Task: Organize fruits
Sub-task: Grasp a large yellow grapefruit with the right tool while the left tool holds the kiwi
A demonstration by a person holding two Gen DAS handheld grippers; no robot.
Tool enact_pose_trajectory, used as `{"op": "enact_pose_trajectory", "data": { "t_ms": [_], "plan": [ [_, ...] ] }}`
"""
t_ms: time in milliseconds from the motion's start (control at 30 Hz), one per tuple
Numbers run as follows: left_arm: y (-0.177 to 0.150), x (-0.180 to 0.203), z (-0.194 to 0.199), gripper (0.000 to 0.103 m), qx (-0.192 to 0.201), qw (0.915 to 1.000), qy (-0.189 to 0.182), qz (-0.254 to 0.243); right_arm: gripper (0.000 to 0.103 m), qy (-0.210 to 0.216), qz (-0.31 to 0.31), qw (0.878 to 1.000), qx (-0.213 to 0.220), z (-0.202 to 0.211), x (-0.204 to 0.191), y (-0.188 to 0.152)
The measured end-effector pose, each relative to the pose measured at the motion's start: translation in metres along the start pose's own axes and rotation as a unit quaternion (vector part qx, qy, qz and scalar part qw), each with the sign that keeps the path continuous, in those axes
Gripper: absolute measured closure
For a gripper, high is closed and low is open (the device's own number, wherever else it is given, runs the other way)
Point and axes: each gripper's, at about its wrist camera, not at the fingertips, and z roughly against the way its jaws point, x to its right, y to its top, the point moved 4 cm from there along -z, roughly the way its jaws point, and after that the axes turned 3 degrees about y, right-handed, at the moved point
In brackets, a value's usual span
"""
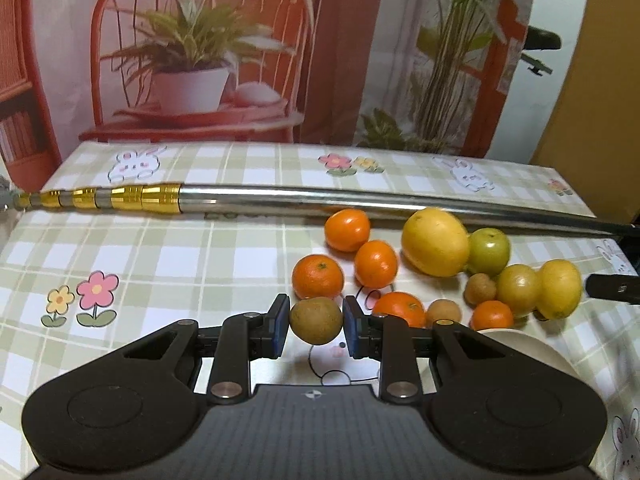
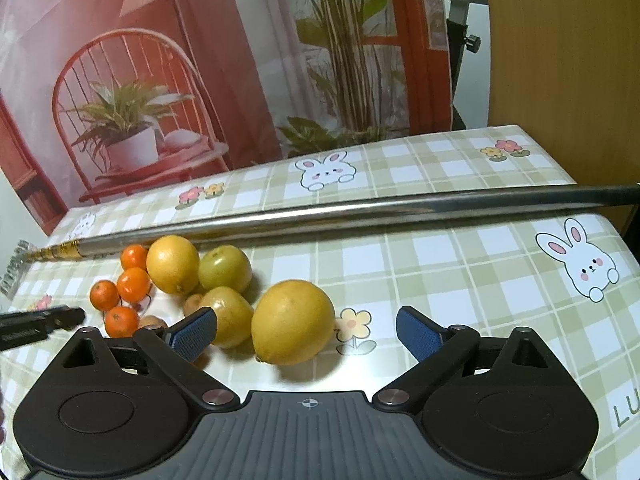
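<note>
My left gripper (image 1: 316, 322) is clamped on a small brown fruit (image 1: 316, 320), both blue pads pressed to its sides, just in front of the tangerines (image 1: 318, 276) on the checked tablecloth (image 1: 160, 264). My right gripper (image 2: 307, 330) is spread wide, a lemon (image 2: 294, 324) sitting between its fingers without touching either. More fruit clusters beside a metal pole (image 2: 360, 210) lying across the table.

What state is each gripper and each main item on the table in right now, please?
Left gripper: shut on the brown fruit.
Right gripper: open, the big yellow citrus lying between its fingers.
Small oranges: loose on the tablecloth.
Metal pole: lying flat behind the fruit.
</note>
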Motion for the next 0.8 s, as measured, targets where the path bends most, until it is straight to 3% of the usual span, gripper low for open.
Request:
{"op": "enact_pose_trajectory", "data": {
  "t_ms": [400,600,800],
  "plan": [
    [0.000,0.014,0.022,0.073,0.026,0.9994,-0.021,-0.004,0.015,0.008,0.016,1.000,-0.016,-0.013,-0.001,-0.005],
    [-0.002,0.019,0.025,0.073,0.030,0.9992,-0.026,-0.008,0.027,0.006,0.012,1.000,-0.023,-0.017,-0.001,-0.005],
    [-0.002,0.018,0.027,0.073,0.033,0.9990,-0.028,-0.008,0.029,0.018,0.047,0.999,0.001,-0.011,-0.014,0.005]
  ]
}}
